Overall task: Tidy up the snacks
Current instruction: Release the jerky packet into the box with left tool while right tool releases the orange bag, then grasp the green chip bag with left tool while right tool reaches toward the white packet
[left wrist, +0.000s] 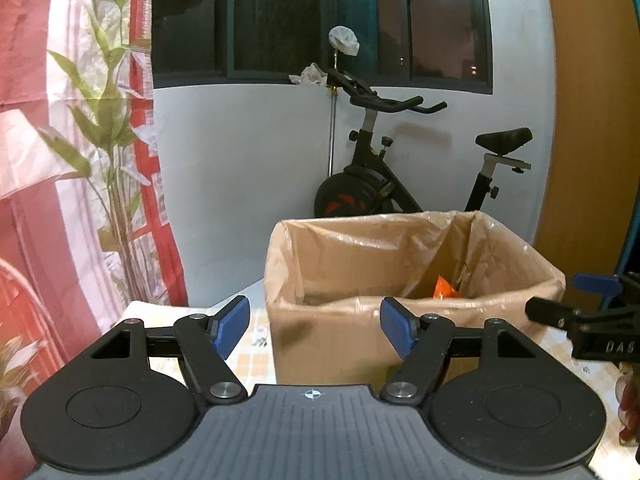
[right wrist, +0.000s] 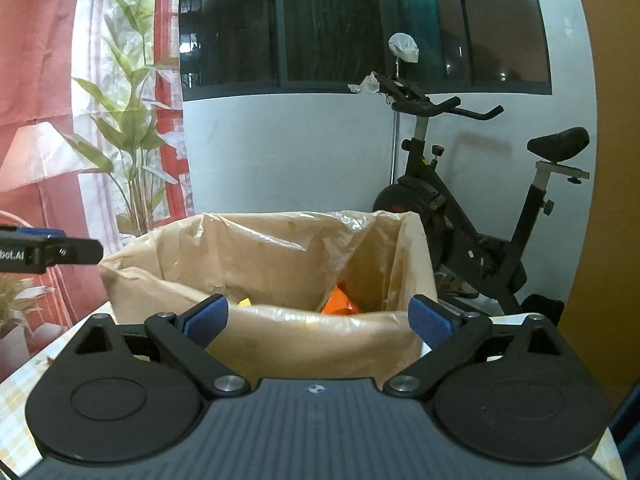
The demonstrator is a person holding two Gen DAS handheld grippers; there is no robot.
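An orange snack bag [right wrist: 340, 303] already lies in the lined cardboard box [right wrist: 320, 340] (more may follow); both grippers' fingers [left wrist: 394, 330] are apart, holding nothing.

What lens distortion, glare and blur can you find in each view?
Left wrist view: window frame bows outward, bright lamp glare at top right, curtain edge soft. Right wrist view: same fisheye bowing, sheen on the box liner, dark vignette in corners.
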